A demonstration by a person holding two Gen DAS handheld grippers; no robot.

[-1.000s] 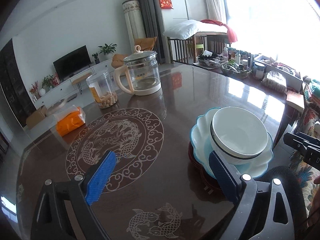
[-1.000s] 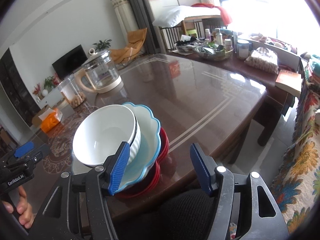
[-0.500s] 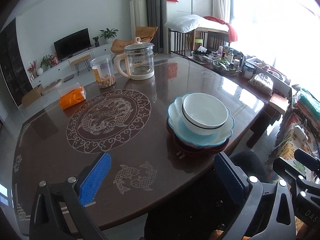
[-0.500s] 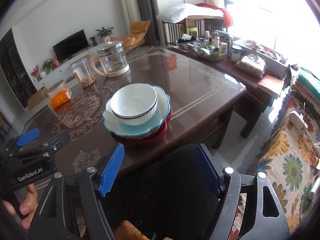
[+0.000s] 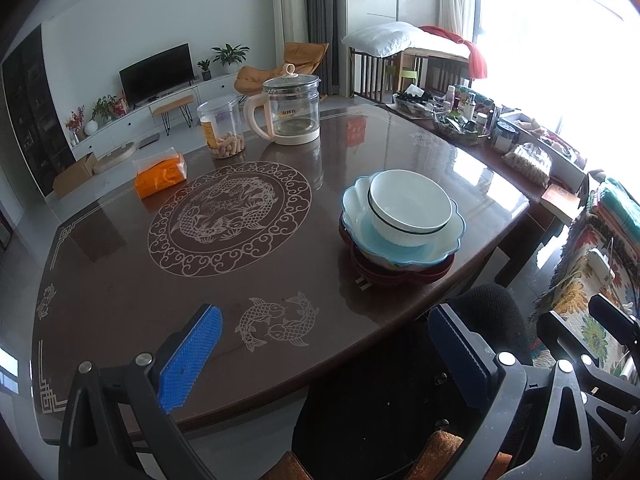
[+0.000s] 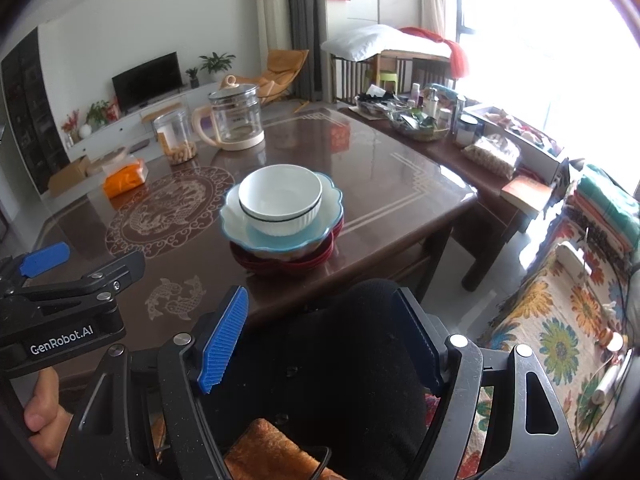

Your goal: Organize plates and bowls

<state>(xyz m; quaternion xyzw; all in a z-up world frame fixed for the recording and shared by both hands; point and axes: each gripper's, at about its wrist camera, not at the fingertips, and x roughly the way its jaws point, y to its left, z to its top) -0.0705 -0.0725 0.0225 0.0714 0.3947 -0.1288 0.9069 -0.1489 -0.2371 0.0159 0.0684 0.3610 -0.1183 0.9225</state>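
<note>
A white bowl (image 5: 410, 208) (image 6: 280, 200) sits inside a scalloped light-blue dish (image 5: 448, 242) (image 6: 332, 204), which rests on red plates (image 5: 400, 276) (image 6: 288, 266) near the front right edge of the dark table (image 5: 120, 280) (image 6: 400, 184). My left gripper (image 5: 324, 356) is open and empty, held back over the table's near edge, apart from the stack. My right gripper (image 6: 324, 336) is open and empty too, hanging over a black chair back (image 6: 340, 360) in front of the table. The left gripper (image 6: 44, 256) also shows in the right wrist view, held by a hand (image 6: 44, 424).
A glass kettle (image 5: 292, 110) (image 6: 234, 118), a clear jar of snacks (image 5: 222, 128) (image 6: 176, 138) and an orange tissue pack (image 5: 160, 174) (image 6: 124, 178) stand at the table's far side. A cluttered side table (image 6: 460, 136) and a flowered sofa (image 6: 560, 320) lie to the right.
Both grippers have drawn back from the stack and risen, so the bowls now look smaller and farther off. The right gripper's jaws have widened. The stack has stayed in place.
</note>
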